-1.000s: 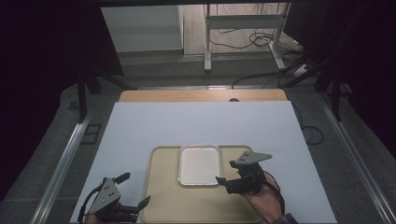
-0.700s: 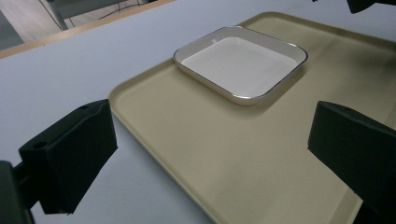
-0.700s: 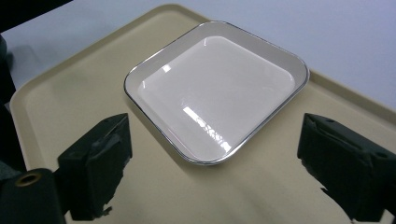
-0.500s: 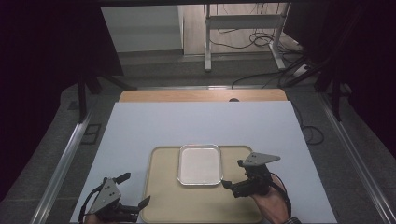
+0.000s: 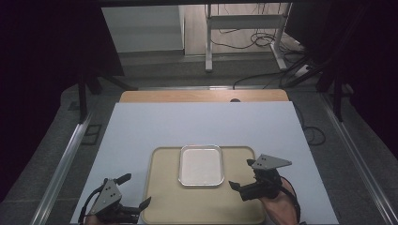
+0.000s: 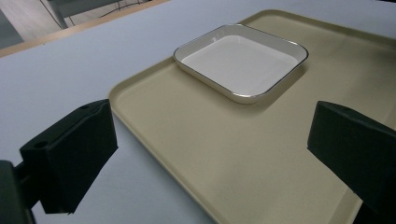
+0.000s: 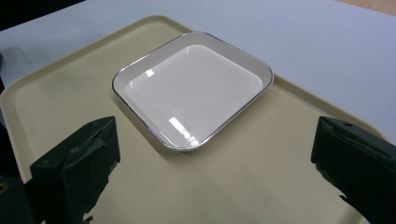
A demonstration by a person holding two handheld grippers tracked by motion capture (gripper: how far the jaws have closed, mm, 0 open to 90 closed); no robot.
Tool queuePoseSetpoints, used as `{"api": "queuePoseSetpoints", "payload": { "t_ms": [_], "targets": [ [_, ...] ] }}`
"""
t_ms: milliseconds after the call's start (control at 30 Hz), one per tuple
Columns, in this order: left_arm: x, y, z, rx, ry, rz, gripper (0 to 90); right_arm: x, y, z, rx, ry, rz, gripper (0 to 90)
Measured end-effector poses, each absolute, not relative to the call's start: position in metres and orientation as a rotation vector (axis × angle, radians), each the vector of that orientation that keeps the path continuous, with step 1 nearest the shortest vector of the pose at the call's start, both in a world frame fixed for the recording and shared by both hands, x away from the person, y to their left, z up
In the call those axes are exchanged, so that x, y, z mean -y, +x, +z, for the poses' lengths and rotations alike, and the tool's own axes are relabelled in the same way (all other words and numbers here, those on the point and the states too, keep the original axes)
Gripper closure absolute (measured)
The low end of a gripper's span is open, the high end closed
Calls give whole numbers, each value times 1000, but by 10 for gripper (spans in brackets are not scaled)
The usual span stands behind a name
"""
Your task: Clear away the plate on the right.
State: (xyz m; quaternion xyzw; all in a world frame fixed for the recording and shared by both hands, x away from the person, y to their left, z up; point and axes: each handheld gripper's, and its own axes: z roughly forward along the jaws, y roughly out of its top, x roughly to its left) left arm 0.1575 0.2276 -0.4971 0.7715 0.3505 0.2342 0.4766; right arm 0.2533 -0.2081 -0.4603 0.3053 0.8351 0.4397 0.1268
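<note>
A white square plate (image 5: 201, 165) with a thin metallic rim lies empty at the back middle of a beige tray (image 5: 202, 208). My right gripper (image 5: 241, 174) hovers over the tray's right part, a little apart from the plate's right edge. Its jaws have just been opening and stand wide with nothing between them. The right gripper view has the plate (image 7: 191, 88) ahead of the open gripper (image 7: 215, 158). My left gripper (image 5: 137, 190) rests open at the tray's front left corner. From the left gripper (image 6: 210, 140) the plate (image 6: 240, 60) lies farther off on the tray (image 6: 196, 140).
The tray sits near the front edge of a pale table top (image 5: 202, 124), which has a wooden strip (image 5: 202, 96) along its back. Beyond it are a grey floor, cables (image 5: 263, 44) and a stand's legs (image 5: 209, 47). Metal rails (image 5: 63, 164) run along both sides.
My right gripper has drawn to the right, away from the plate's right edge, and its jaws have spread wider. The left gripper and the plate have stayed put.
</note>
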Motion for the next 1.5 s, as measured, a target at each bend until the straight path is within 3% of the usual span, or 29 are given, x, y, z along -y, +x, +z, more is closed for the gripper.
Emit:
{"api": "queuePoseSetpoints", "payload": {
  "t_ms": [1500],
  "targets": [
    [-228,158,-498,-861,1876,562,12,282,209,-455,-2222,985,1263,6]
  ]
}}
